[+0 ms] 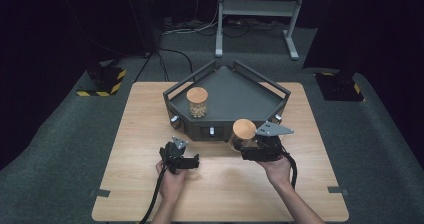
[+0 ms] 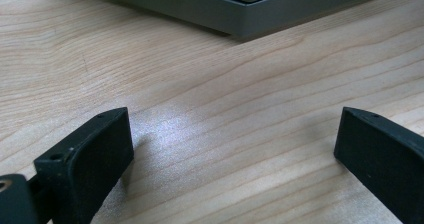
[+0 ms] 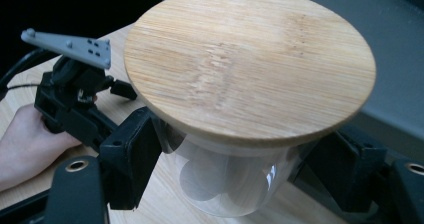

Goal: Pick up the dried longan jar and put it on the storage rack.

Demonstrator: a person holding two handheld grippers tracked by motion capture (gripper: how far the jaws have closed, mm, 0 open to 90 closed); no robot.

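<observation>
At the centre of the high view sits the dark tray (image 1: 226, 96) on the wooden table (image 1: 150, 134), and I'm working just below its front wall. My right gripper (image 1: 248, 151) is clamped on a glass jar with a wooden lid (image 1: 244, 130), right of centre in the frame, just in front of the tray's front edge. A second jar (image 1: 197, 102), filled with something pale, already stands inside the tray at its left. My left gripper (image 1: 194, 162) rests low on the table, left of centre, holding nothing.

In the left gripper view, my two black jaws stand wide apart at the lower corners, only bare wood grain between them, and the tray's grey base (image 2: 240, 14) runs across the top of the frame.

In the right gripper view, the bamboo lid (image 3: 250, 64) dominates the upper middle, and the clear glass body (image 3: 225, 179) sits squeezed between my pads (image 3: 132, 159) at the bottom. At the left, my other hand (image 3: 25, 134) shows with its gripper.

So I judge this as the carry: jar gripped, heading for the tray. Next I need enough height to clear the front wall, then move forward and set the jar down upright beside the first one without knocking it.
</observation>
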